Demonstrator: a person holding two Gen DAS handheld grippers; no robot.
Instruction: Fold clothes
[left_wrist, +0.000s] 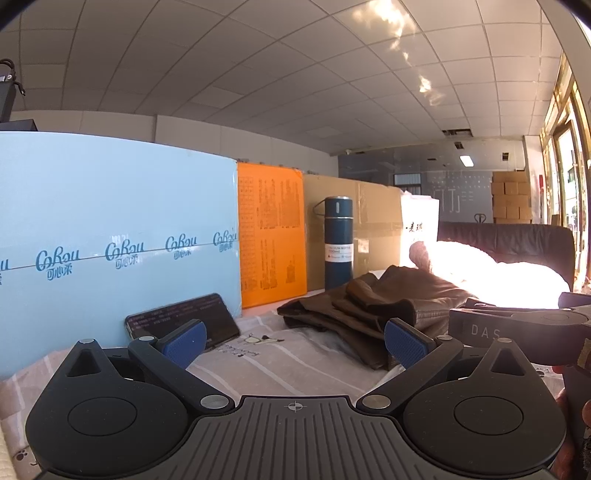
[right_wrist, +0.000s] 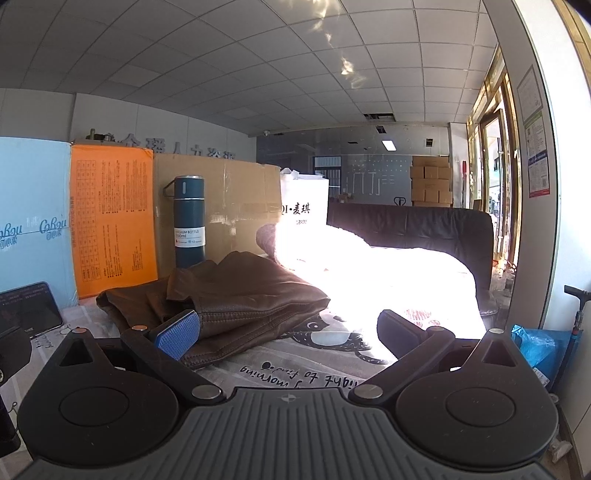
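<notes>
Both tools gape wide, empty: left tool (left_wrist: 293, 341), right tool (right_wrist: 286, 332). Brown garment (right_wrist: 236, 299) lies bunched on the printed sheet (right_wrist: 295, 369) ahead (glare beyond). I'd pinch opposite corners, low, single layer only.

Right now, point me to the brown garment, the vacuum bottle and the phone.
brown garment (right_wrist: 243, 299): right wrist view, on the top folded layer.
vacuum bottle (right_wrist: 189, 218): right wrist view, on the teal body above the white label.
phone (left_wrist: 184, 321): left wrist view, on the dark screen.
</notes>
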